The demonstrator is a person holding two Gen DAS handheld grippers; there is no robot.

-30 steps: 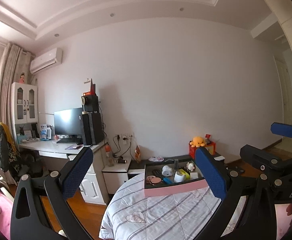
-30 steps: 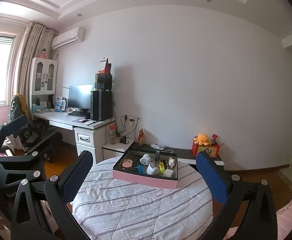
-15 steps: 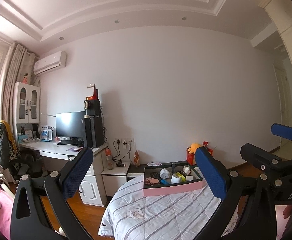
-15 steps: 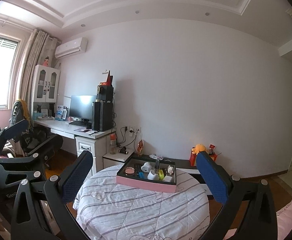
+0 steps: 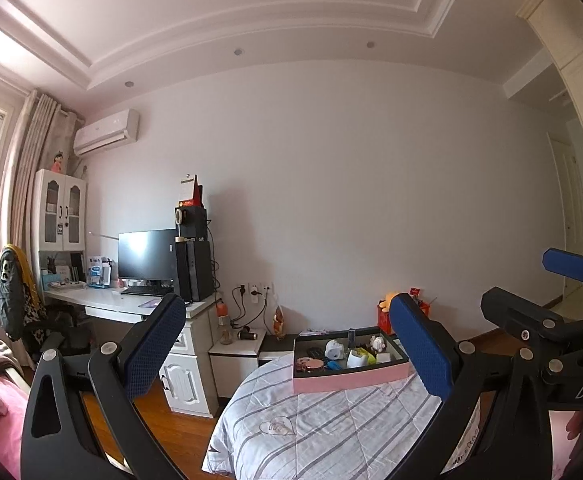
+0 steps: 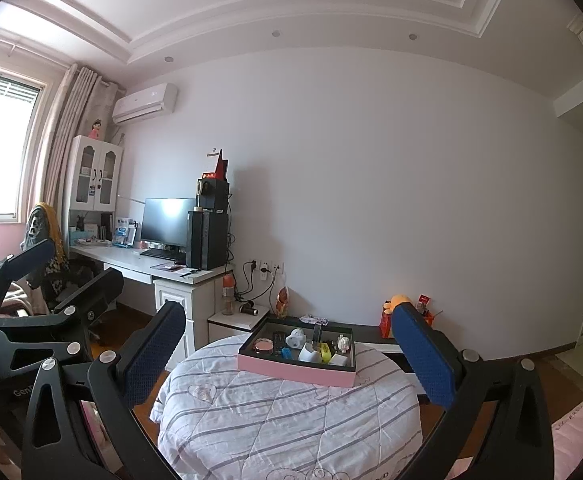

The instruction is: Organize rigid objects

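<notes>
A pink box with a dark inside [image 5: 349, 377] [image 6: 295, 370] sits on a round table under a striped white quilt [image 5: 323, 428] [image 6: 287, 416]. It holds several small items: a white figure [image 6: 296, 338], a white cup [image 6: 310, 353], a yellow piece [image 6: 325, 352], a pink round tin [image 6: 263, 345]. My left gripper [image 5: 291, 350] is open and empty, well short of the table. My right gripper [image 6: 287, 350] is open and empty, also well back. The right gripper shows at the right of the left wrist view [image 5: 551, 332]; the left gripper shows at the left of the right wrist view [image 6: 31, 312].
A white desk [image 6: 151, 266] with a monitor [image 6: 167, 222] and black tower stands at the left wall. A low dark bench behind the table carries an orange plush toy [image 6: 397, 302] on a red box. Wooden floor lies between desk and table.
Both cameras have tilted up and drawn back: the table and box sit lower and smaller in view, more ceiling shows. Both grippers stay open.
</notes>
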